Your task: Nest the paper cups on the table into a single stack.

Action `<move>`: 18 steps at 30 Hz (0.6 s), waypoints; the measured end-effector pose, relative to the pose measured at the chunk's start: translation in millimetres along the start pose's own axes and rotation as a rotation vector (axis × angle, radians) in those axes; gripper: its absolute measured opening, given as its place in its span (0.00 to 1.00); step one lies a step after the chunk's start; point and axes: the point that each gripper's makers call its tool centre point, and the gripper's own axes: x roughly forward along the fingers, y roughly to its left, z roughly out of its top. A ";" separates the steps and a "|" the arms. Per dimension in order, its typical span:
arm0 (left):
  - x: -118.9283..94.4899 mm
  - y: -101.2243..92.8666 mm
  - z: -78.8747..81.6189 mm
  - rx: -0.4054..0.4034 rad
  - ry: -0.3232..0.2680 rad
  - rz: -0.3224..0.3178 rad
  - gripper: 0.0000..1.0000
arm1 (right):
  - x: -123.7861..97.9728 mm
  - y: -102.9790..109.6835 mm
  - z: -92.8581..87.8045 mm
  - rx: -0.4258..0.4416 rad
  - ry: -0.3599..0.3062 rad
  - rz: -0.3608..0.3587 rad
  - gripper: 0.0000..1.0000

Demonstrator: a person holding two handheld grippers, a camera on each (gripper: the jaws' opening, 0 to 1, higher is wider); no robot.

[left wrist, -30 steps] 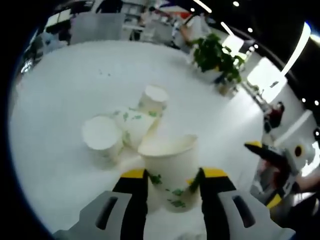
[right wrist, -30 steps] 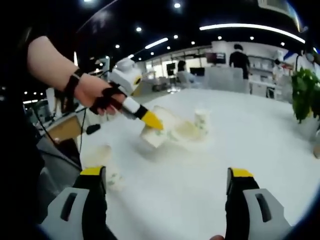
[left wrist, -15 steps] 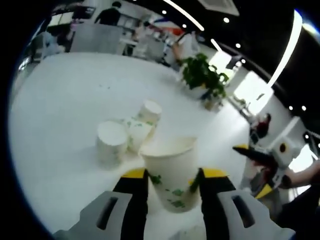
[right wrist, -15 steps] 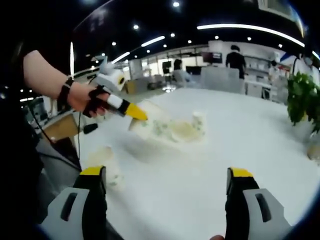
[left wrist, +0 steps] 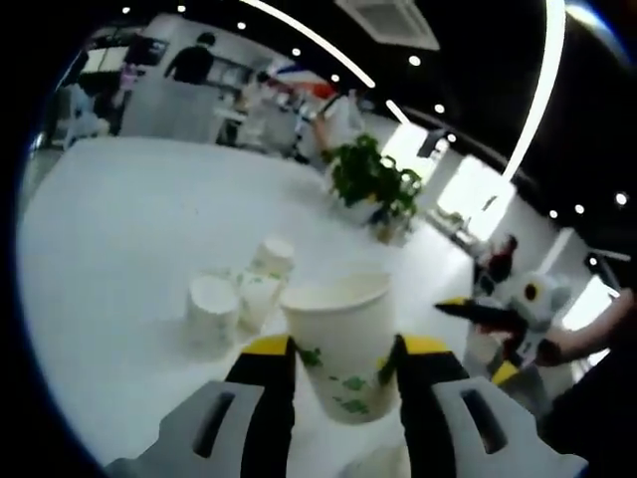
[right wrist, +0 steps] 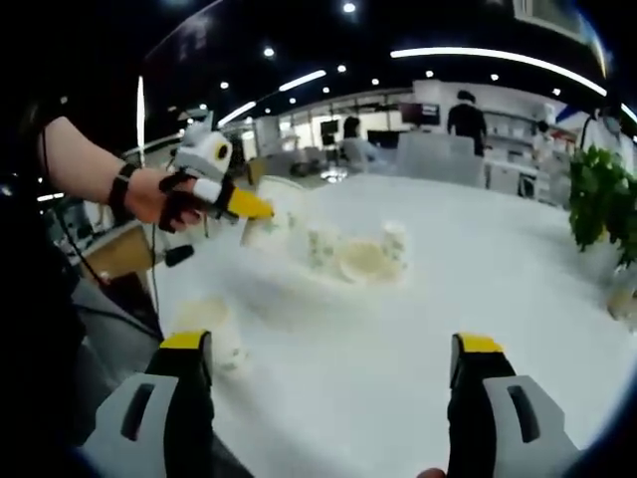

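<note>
My left gripper [left wrist: 338, 351] is shut on a white paper cup with green leaf print [left wrist: 340, 334], held upright above the white table [left wrist: 109, 219]. Beyond it lie three more cups: one upside down [left wrist: 210, 309], one on its side [left wrist: 256, 295], one further back [left wrist: 274, 256]. In the right gripper view the left gripper [right wrist: 235, 204] holds that cup [right wrist: 267, 213] in the air, left of the cup cluster [right wrist: 361, 259]. Another cup [right wrist: 205, 325] stands near the table's left edge. My right gripper [right wrist: 331, 349] is open with nothing between its jaws; it also shows as the right gripper [left wrist: 498, 321].
A potted green plant [left wrist: 370, 179] stands at the far side of the table, and the plant [right wrist: 602, 189] shows at the right. People stand at desks in the background. The table edge [right wrist: 164, 299] drops off at the left.
The left gripper has lifted its cup higher and away from the cluster; in the right gripper view it has drifted left and up. The cups on the table stayed put.
</note>
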 end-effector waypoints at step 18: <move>-18.4 -44.5 20.0 0.173 -0.123 -0.163 0.38 | -0.7 6.2 -4.6 0.006 0.013 0.032 0.97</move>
